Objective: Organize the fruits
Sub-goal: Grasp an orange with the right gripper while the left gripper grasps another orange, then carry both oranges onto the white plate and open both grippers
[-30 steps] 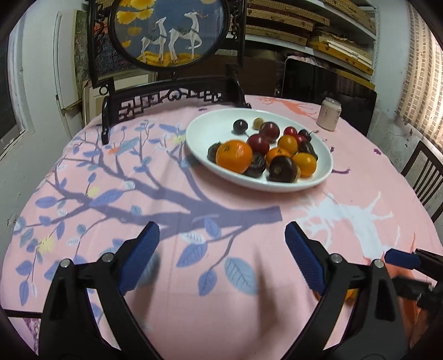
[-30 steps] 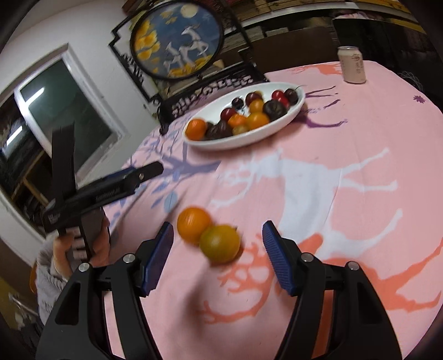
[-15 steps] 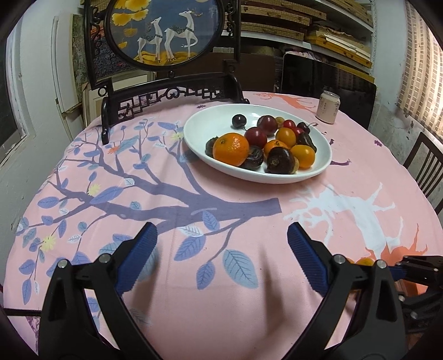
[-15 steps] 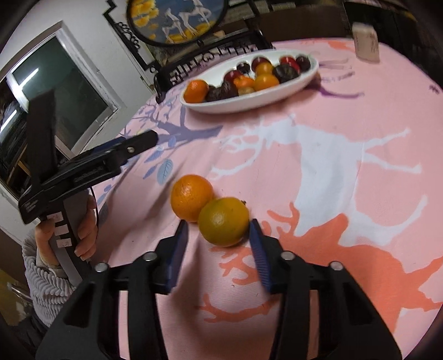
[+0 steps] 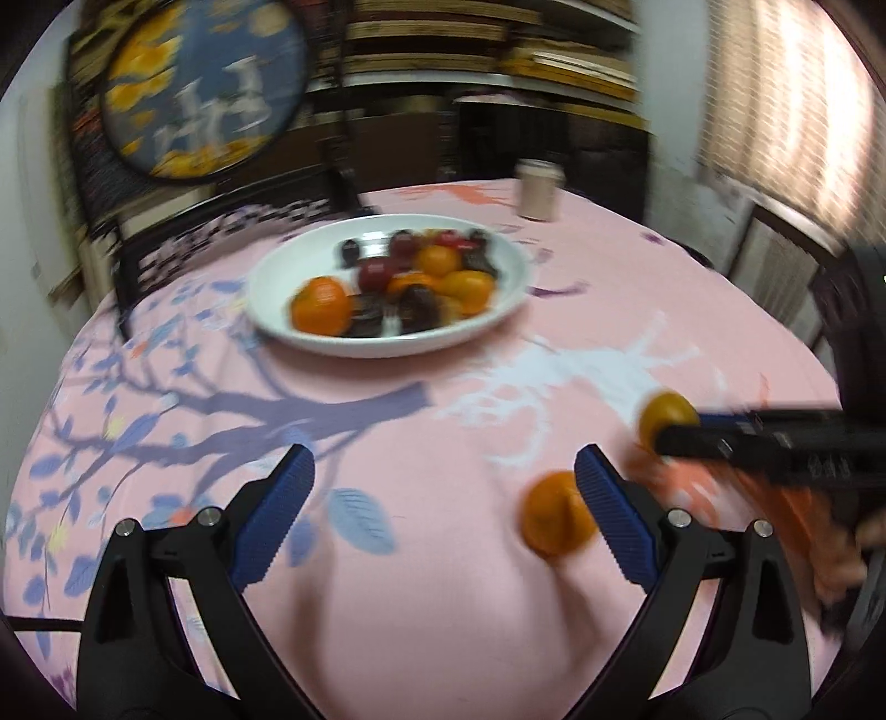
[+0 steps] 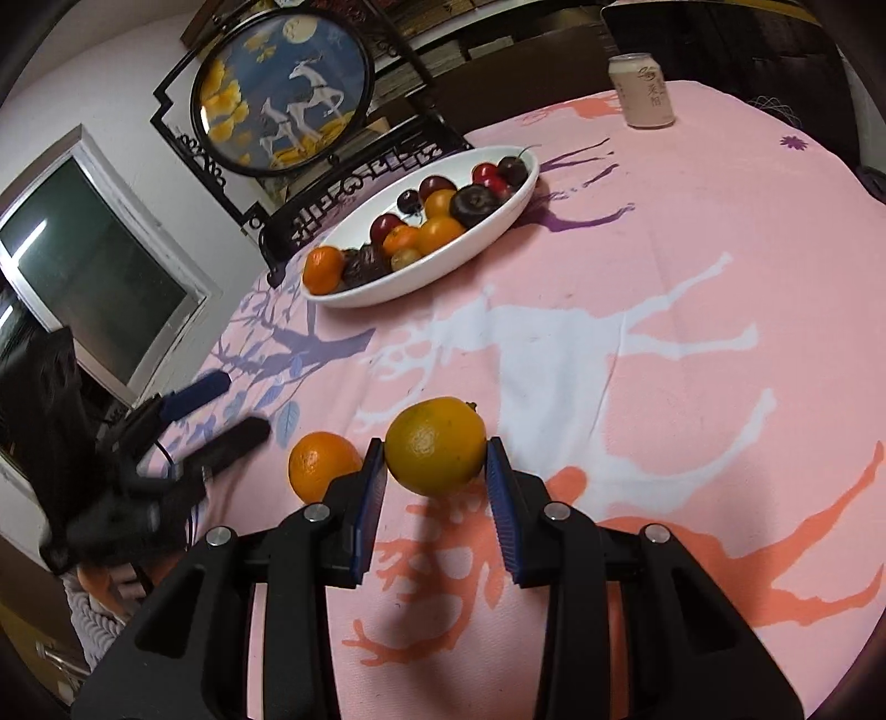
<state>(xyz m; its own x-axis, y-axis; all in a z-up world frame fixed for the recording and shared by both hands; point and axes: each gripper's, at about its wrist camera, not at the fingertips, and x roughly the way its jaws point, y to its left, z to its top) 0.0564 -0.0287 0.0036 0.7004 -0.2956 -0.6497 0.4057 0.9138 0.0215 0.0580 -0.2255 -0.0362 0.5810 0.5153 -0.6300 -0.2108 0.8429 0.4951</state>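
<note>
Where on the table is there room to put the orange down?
Bare cloth lies between the white bowl and the held yellowish orange, and rightward below the can. It is crowded inside the bowl, and around the loose orange beside the right gripper, near the left gripper.

A lived-in home dining room. A round tabletop (image 6: 692,266) wears a pink cloth printed with deer and blue-leaved branches. On it sit a white dish of fruit (image 6: 487,227) and a drink can (image 6: 642,91). Behind stand a carved dark wooden screen with a round deer painting (image 6: 282,94), a window (image 6: 94,277), cluttered shelves (image 5: 498,44) and a dark wooden chair (image 5: 786,277).
</note>
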